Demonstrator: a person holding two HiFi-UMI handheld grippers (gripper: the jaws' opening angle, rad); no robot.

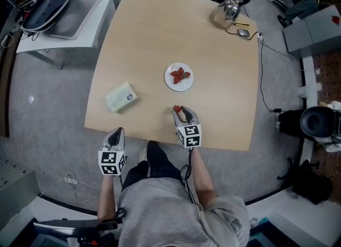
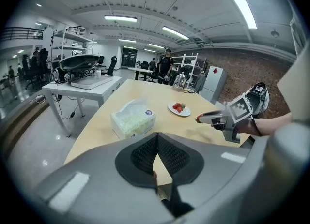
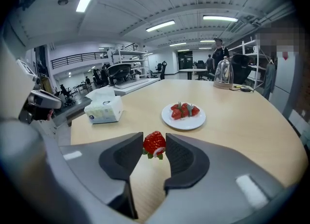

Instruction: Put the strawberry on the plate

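Observation:
A red strawberry (image 3: 154,143) with green leaves is pinched between the pads of my right gripper (image 3: 155,145), held above the tabletop a short way in front of the white plate (image 3: 183,120). The plate (image 1: 179,84) holds several strawberries (image 1: 180,74) and sits near the table's middle. In the head view the right gripper (image 1: 180,110) is just below the plate with the berry (image 1: 176,109) at its tip. My left gripper (image 1: 114,136) hovers at the table's near edge, jaws together, nothing in them.
A tissue box (image 1: 121,97) lies left of the plate on the wooden table (image 1: 224,102). A glass dome (image 1: 226,11) and cable sit at the far right corner. A white side table (image 1: 80,11) with a tray stands at far left.

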